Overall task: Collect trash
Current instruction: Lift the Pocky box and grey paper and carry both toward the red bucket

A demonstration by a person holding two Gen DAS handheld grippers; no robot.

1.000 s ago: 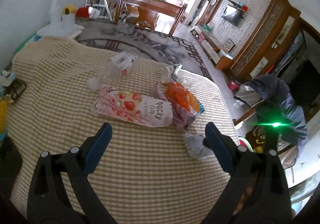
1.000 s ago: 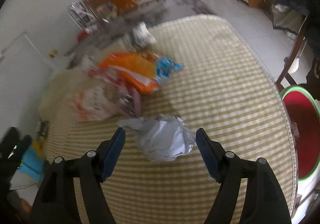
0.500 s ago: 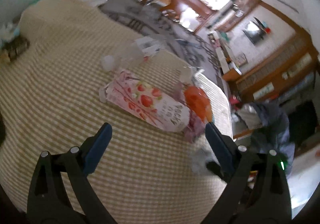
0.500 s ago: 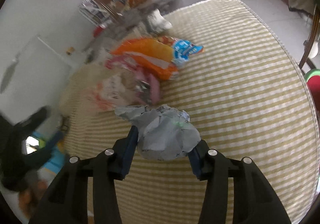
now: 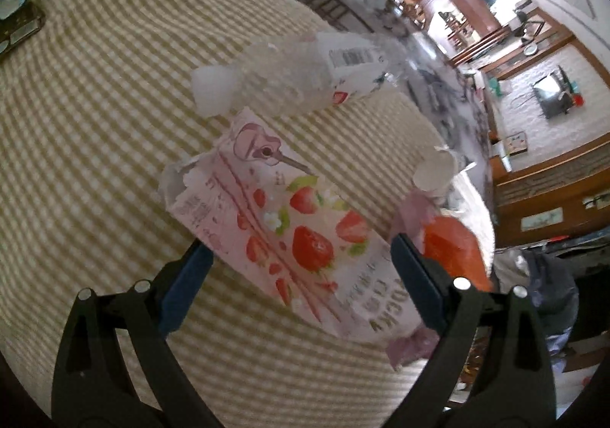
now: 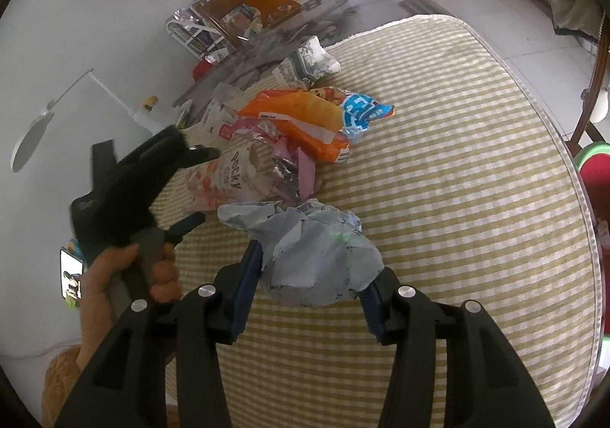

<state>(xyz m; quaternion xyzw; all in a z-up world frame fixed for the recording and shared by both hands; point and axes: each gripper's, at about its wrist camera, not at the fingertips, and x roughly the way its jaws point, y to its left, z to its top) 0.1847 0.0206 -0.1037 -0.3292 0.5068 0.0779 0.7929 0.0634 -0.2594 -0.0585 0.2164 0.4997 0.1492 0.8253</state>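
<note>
A crumpled grey-blue paper (image 6: 320, 260) sits just above the checked tablecloth (image 6: 457, 199), and my right gripper (image 6: 314, 275) is shut on it, both blue pads pressing its sides. A pink strawberry Pocky packet (image 5: 297, 233) lies flat on the cloth. My left gripper (image 5: 301, 275) stands open low over it, a finger on either side and neither pad touching. In the right wrist view that left gripper (image 6: 198, 187) is held by a hand, beside the Pocky packet (image 6: 228, 180).
Behind the packet lie a clear plastic bottle (image 5: 305, 73), an orange snack bag (image 6: 297, 115), a blue wrapper (image 6: 362, 111) and a small white cup (image 5: 434, 172). A red bin with a green rim (image 6: 598, 199) stands past the table's right edge. A phone (image 6: 70, 271) lies at the left.
My right gripper closed on the crumpled paper. My left gripper rolled and came down toward the table, and now straddles the Pocky packet.
</note>
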